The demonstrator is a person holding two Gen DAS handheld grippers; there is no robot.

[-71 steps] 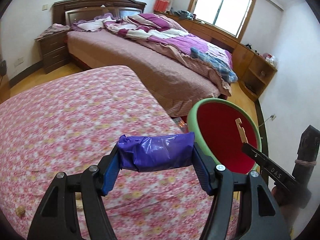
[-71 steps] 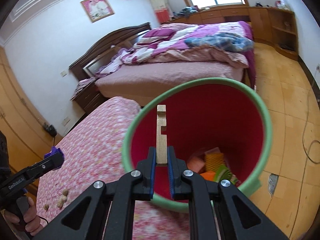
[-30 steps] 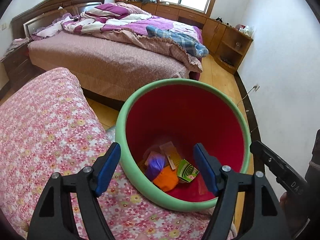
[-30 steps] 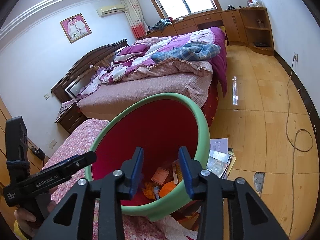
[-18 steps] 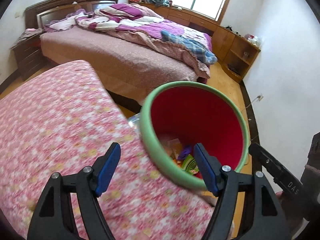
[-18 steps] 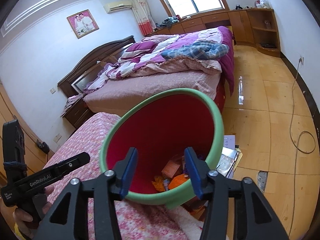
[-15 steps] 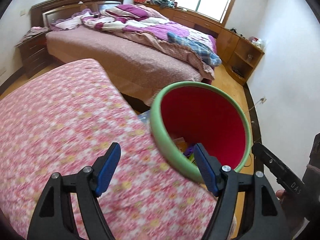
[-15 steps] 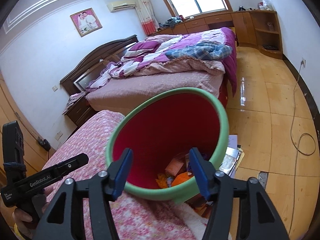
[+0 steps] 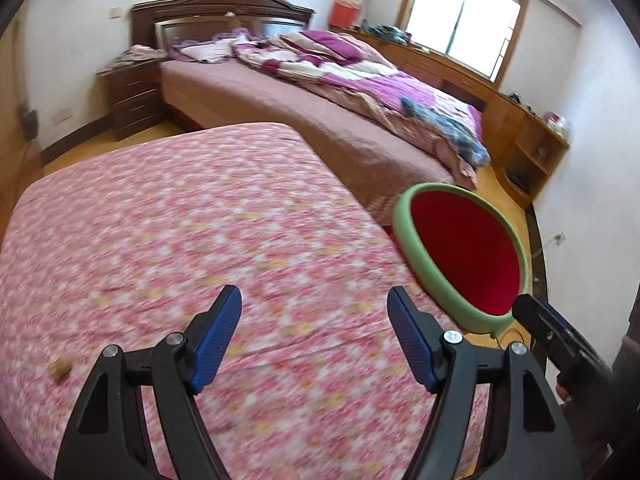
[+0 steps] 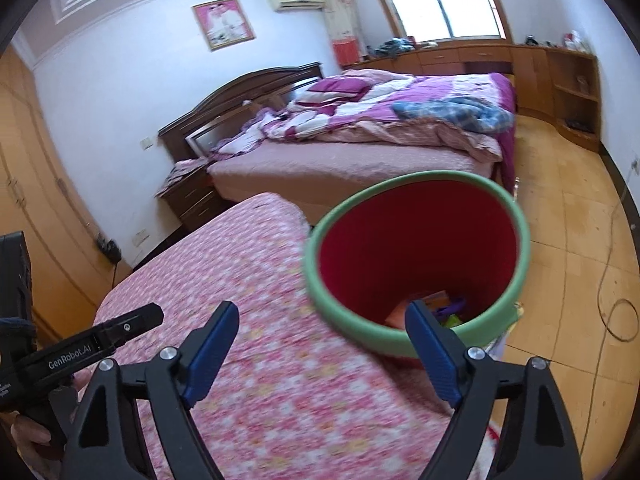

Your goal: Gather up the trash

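A big bed point(image 10: 360, 152) with a purple quilt point(image 10: 400, 108) stands by white walls point(image 10: 120, 60). Sun shines through the window point(image 10: 440, 0) onto the wooden floor point(image 10: 580, 240).

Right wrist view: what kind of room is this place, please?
Most likely a home bedroom. A large bed with a dark wooden headboard and rumpled purple bedding stands by the window, a nightstand sits beside it, and a framed portrait hangs on the wall.

Green-rimmed red bin point(image 10: 516, 248) beside floral-covered bed point(image 10: 248, 280), empty right gripper point(image 10: 320, 344) jaws opening above both.
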